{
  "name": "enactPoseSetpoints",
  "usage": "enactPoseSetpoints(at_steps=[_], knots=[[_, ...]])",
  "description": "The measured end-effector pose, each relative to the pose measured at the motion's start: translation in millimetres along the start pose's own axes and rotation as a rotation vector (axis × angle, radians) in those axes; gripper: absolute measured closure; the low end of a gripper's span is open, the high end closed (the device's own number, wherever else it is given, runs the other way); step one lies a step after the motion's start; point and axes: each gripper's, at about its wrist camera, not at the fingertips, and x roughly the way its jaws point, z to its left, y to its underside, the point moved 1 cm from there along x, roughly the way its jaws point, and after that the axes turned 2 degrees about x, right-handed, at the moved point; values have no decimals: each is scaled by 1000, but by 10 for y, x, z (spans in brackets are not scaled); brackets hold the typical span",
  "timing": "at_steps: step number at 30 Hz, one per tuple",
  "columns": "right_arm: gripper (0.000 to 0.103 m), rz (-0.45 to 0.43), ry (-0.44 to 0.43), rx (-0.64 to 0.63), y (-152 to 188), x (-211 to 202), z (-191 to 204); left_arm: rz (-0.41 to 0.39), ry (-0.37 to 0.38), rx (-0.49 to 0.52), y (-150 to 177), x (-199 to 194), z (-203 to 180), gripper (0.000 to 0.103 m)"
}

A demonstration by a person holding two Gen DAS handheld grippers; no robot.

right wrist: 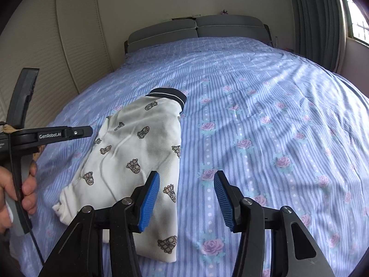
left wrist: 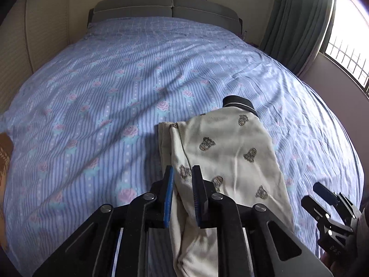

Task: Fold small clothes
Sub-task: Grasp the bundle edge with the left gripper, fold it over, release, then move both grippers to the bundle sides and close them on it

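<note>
A cream small shirt [left wrist: 226,152] [right wrist: 138,147] with brown printed figures and a dark white-striped collar [right wrist: 168,93] lies folded into a long strip on the bed, collar end far from me. My left gripper [left wrist: 182,173] [right wrist: 88,131] hovers over the shirt's left near edge. Its blue pads stand a little apart, and the cloth seen in the gap is not pinched. My right gripper [right wrist: 186,175] [left wrist: 322,194] is open at the shirt's right edge. Its left finger is above the cloth, and only bedsheet shows between the pads.
The bed [right wrist: 265,127] has a blue striped sheet with pink roses and a grey padded headboard [left wrist: 161,9]. Cream wardrobe doors [right wrist: 57,57] stand on the left; a green curtain [left wrist: 295,23] and a window [left wrist: 346,46] are on the right. A person's hand [right wrist: 13,184] holds the left gripper.
</note>
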Motion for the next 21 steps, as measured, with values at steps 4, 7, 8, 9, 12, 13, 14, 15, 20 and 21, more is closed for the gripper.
enactPoseSetpoints(at_steps=[4, 7, 8, 9, 12, 13, 14, 15, 20, 21], knots=[[44, -32, 42, -46, 42, -173, 69, -23, -40, 17, 318, -223, -128, 71], [44, -48, 80, -57, 68, -265, 94, -41, -66, 24, 483, -275, -181, 67], [44, -51, 88, -53, 74, -294, 95, -45, -71, 25, 525, -272, -192, 64], [44, -54, 91, -47, 80, -317, 94, -45, -74, 25, 564, -265, -201, 63], [44, -55, 89, -36, 95, -348, 90, -30, -96, 19, 661, -209, -195, 62], [44, -54, 89, -36, 110, -360, 100, -26, -106, 12, 700, -191, -184, 63], [44, -52, 88, -36, 123, -364, 105, -22, -119, 8, 740, -171, -173, 63], [44, -50, 85, -36, 141, -365, 111, -16, -133, 4, 775, -142, -153, 63], [44, -24, 85, -36, 240, -330, 118, 1, -155, -38, 979, -58, -44, 89], [44, -19, 83, -32, 259, -328, 107, -7, -162, -41, 994, -90, -43, 90]])
